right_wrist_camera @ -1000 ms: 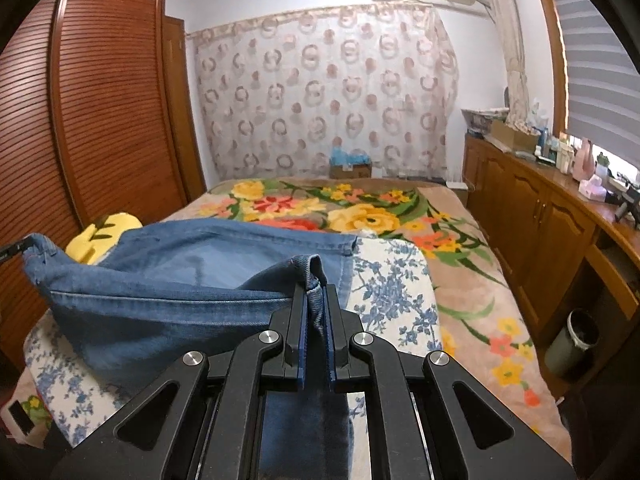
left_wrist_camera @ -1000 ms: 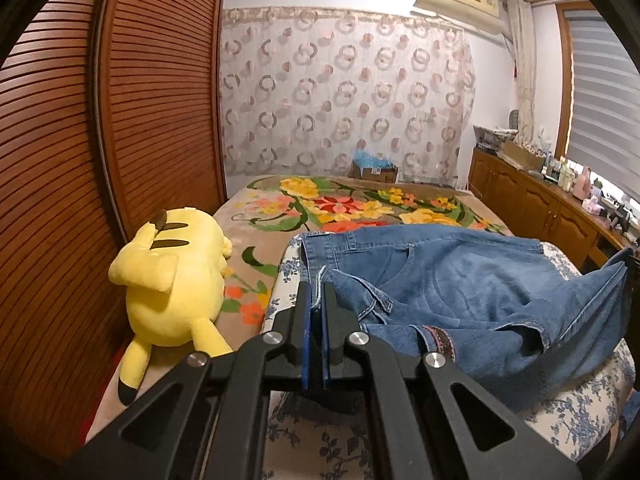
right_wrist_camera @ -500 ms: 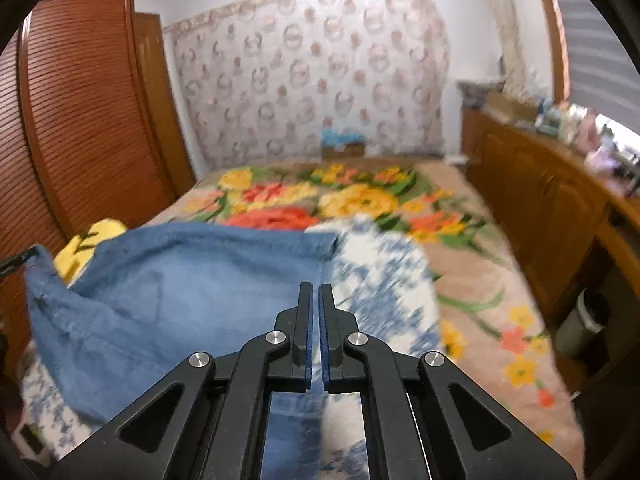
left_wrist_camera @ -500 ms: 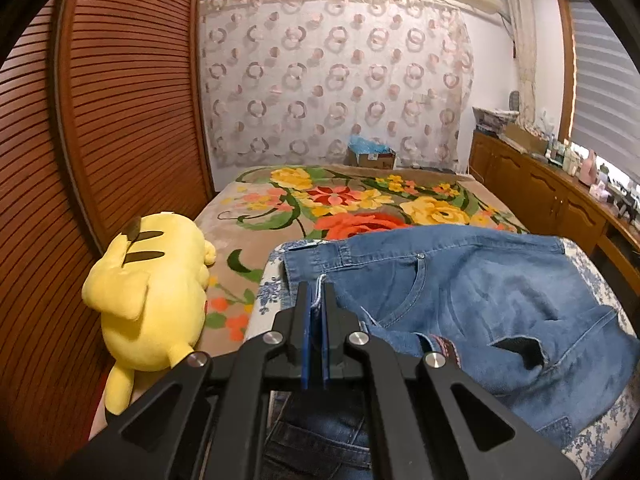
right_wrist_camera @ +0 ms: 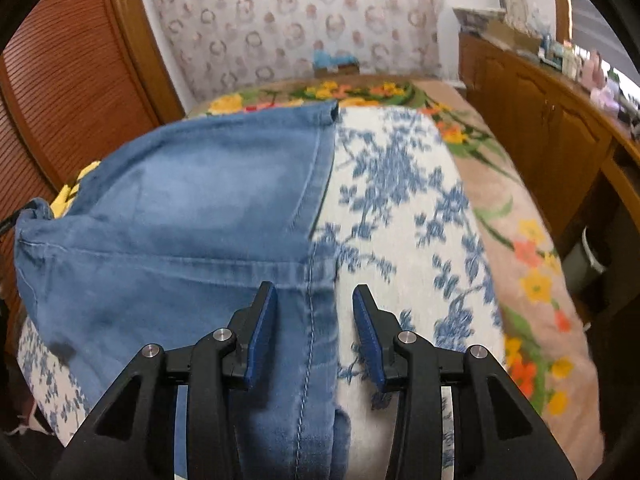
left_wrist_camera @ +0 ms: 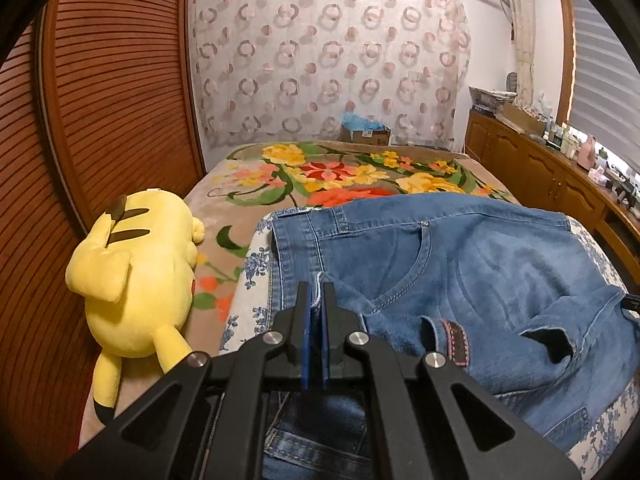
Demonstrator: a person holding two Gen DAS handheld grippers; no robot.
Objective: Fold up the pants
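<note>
Right jaws now opening, jeans (right_wrist_camera: 192, 208) released — left clenched on hem; plush (left_wrist_camera: 136, 280) beside.

The right wrist view was smeared with motion blur: the print on the blue-flowered sheet (right_wrist_camera: 404, 200) and the small items on the wooden cabinets (right_wrist_camera: 552, 92) could not be made out. The jeans (left_wrist_camera: 460, 264) ran out of the left wrist view under the left claw (left_wrist_camera: 319, 292), so the lower legs were cut off at the bottom edge, and the cloth pinched there hid the claw's blue pads. The yellow plush toy (left_wrist_camera: 136, 280) lay face away. The bottles on the far cabinet top (left_wrist_camera: 568, 144) were too small to identify. The bed (left_wrist_camera: 248, 184) was cut off at its near edge.
</note>
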